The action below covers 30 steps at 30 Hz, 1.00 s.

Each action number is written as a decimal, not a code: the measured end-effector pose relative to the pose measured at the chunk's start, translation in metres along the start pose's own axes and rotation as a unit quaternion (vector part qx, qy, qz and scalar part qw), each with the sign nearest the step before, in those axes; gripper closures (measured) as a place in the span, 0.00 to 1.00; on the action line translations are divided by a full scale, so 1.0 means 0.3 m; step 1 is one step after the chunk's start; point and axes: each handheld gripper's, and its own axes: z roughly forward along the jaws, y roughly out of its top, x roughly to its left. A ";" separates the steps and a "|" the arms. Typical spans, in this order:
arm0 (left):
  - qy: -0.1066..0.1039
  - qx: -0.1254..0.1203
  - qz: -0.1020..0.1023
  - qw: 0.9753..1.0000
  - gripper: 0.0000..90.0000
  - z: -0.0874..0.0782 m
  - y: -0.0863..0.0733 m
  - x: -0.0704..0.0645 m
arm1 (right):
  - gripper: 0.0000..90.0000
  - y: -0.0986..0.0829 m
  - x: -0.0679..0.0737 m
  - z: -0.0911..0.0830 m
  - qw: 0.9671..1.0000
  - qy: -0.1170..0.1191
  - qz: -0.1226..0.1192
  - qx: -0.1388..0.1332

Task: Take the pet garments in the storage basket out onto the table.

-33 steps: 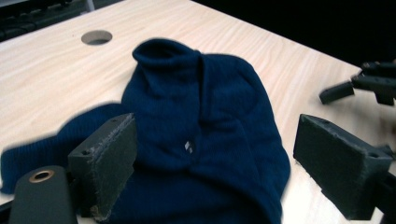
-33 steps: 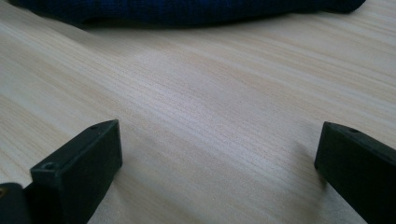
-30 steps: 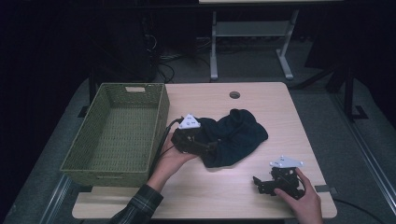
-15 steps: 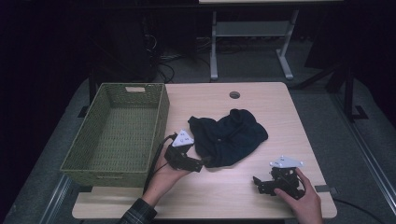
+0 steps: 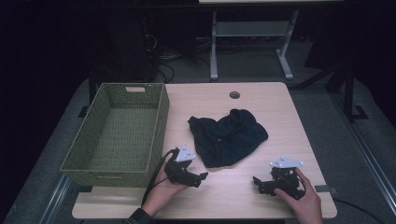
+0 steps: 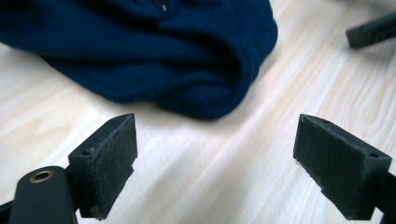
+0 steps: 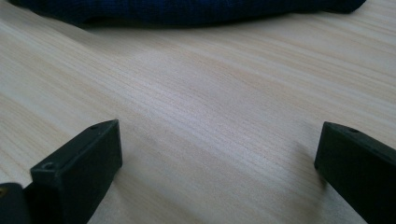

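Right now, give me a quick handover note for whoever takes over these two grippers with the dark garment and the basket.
Left gripper: jaws open, holding nothing, low over the table just short of the navy garment's near edge.
Right gripper: jaws open, holding nothing, resting at the near right of the table, apart from the garment.
Navy garment: crumpled mid-table, right of the green woven basket, touching neither gripper.
Done: nothing is in the basket.
Left: probably grasp the garment and move it into the basket.

no legible txt, labels or nos.
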 end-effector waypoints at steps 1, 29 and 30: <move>0.000 0.003 0.002 1.000 0.14 0.002 -0.006 -0.001 | 0.00 0.000 0.000 0.000 1.000 0.000 0.000 0.000; 0.020 0.011 0.027 0.999 0.14 0.019 -0.095 0.013 | 0.01 -0.001 0.001 -0.001 1.000 0.000 0.000 0.000; 0.020 0.011 0.027 0.999 0.14 0.019 -0.095 0.013 | 0.01 -0.001 0.001 -0.001 1.000 0.000 0.000 0.000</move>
